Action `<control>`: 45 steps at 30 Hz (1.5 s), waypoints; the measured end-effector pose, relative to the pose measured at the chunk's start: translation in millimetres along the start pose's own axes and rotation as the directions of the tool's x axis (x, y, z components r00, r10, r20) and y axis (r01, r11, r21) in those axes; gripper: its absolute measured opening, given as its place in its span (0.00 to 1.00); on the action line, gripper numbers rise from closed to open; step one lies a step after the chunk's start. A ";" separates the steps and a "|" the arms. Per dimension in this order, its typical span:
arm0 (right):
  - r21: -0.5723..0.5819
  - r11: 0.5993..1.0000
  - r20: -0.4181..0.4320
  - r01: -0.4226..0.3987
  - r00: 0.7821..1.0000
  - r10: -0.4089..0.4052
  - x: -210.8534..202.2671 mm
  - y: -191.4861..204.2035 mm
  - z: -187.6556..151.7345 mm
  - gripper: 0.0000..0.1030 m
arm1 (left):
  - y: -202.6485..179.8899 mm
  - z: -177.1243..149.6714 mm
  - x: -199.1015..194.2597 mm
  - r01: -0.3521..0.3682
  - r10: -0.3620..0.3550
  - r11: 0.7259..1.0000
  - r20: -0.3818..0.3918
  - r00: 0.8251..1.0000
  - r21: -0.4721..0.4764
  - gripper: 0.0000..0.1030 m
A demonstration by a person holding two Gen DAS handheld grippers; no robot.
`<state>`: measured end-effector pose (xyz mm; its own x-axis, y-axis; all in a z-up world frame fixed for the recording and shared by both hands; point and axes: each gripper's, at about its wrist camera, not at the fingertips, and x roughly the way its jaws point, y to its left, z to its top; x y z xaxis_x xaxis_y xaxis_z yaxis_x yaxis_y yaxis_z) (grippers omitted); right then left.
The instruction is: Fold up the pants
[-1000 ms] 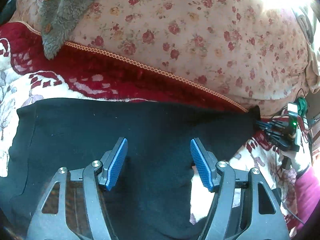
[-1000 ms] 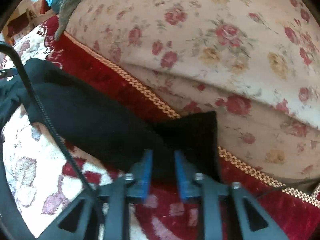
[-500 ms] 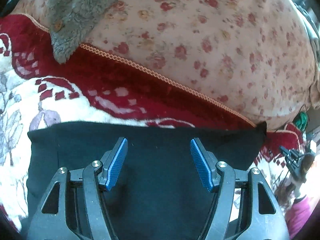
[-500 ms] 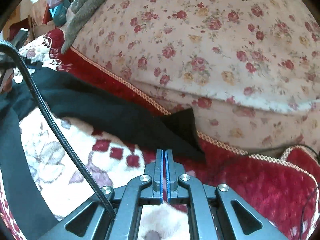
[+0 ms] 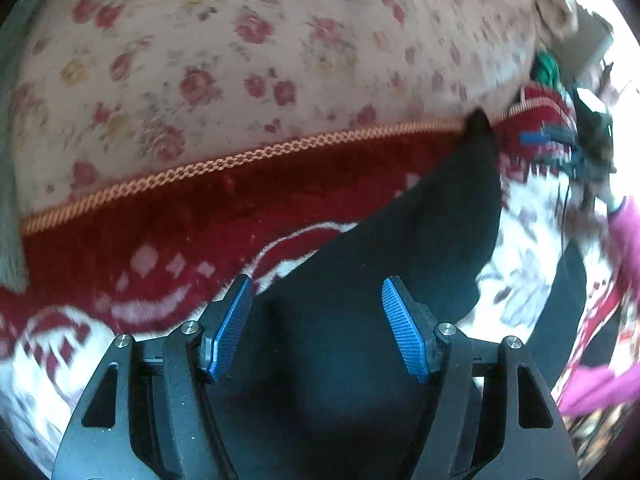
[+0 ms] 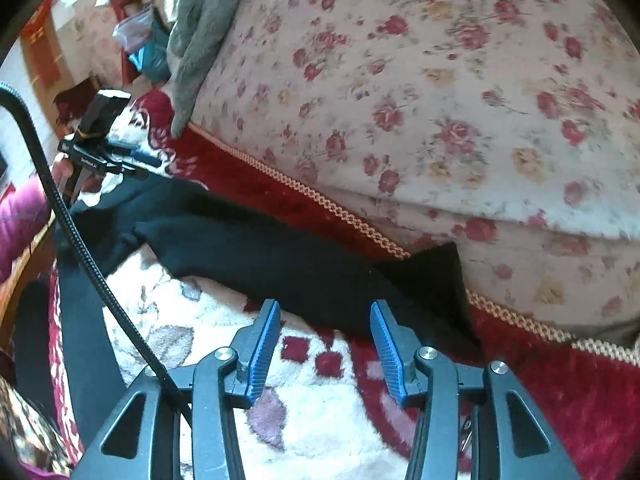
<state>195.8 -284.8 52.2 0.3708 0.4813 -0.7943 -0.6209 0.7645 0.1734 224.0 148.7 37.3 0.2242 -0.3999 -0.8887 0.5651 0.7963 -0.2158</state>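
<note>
Both tools (image 5: pixel 316 320) (image 6: pixel 324 344) agape over pants (image 6: pixel 280 264)

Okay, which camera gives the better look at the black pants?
The right wrist view: the black pants stretch across the patterned blanket, edges visible. The left wrist view shows only nearby dark fabric, partly hidden by its gripper.

The left wrist view is motion-blurred; at 6 o'clock the black pants (image 5: pixel 360 280) run under the left tool (image 5: pixel 316 324) and past the edge.

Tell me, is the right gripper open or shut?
Open. The right gripper has its blue pads spread apart with nothing between them, just short of the black pants.
</note>
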 end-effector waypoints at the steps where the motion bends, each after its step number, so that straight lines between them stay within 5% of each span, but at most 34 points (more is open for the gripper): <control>1: -0.004 1.000 -0.008 0.001 1.000 -0.001 2.6 -1.7 1.8 0.43 | 3.6 0.7 1.1 0.006 -0.006 1.000 -0.015 1.000 0.020 0.66; 9: -0.062 0.998 -0.061 -0.011 0.998 0.007 21.2 -11.1 17.8 0.45 | 18.0 12.1 17.8 0.127 -0.109 0.984 -0.142 0.984 0.125 0.66; 19: -0.094 0.994 -0.122 -0.055 0.992 0.043 44.1 -12.8 24.5 0.49 | 17.6 17.9 51.9 0.283 -0.243 0.950 -0.256 0.935 0.129 0.66; 23: -0.124 0.991 -0.135 -0.045 0.990 0.028 49.2 -13.5 30.7 0.49 | 3.7 14.0 52.0 0.224 -0.174 0.955 -0.244 0.954 0.196 0.70; 27: -0.165 0.986 -0.138 -0.021 0.990 -0.002 50.8 -12.0 31.9 0.49 | -11.1 3.8 47.9 0.145 -0.092 0.951 -0.197 0.976 0.273 0.59; 30: -0.207 0.978 -0.154 -0.001 0.988 -0.032 54.1 -10.6 29.3 0.49 | -12.6 1.0 43.1 0.143 -0.096 0.949 -0.175 0.980 0.281 0.44; 36: -0.254 0.967 -0.172 0.021 0.983 -0.067 62.2 -9.9 31.2 0.49 | -14.4 -2.7 35.1 0.110 -0.070 0.945 -0.138 0.988 0.307 0.32; 40: -0.265 0.964 -0.289 -0.016 0.955 -0.064 91.4 -15.6 33.9 0.50 | -17.6 -4.7 32.0 0.081 -0.048 0.949 -0.113 0.992 0.305 0.26; 43: -0.254 0.967 -0.310 0.010 0.946 -0.092 108.8 -17.7 37.3 0.26 | -21.6 -8.2 29.8 0.043 -0.017 0.953 -0.089 0.996 0.300 0.20; 44: -0.262 0.965 -0.297 0.027 0.949 -0.107 109.3 -13.4 39.4 0.09 | -22.0 -9.4 27.7 0.027 -0.004 0.956 -0.077 0.997 0.292 0.16; 45: -0.288 0.956 -0.281 0.051 0.950 -0.135 108.5 -4.7 41.0 0.05 | -23.3 -11.3 24.3 0.008 0.010 0.958 -0.060 0.998 0.286 0.14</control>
<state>267.3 -218.5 -10.9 0.2421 0.2331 -0.9418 -0.7739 0.6318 -0.0425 207.3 125.6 16.2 0.1817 -0.3642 -0.9134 0.7704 0.6300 -0.0980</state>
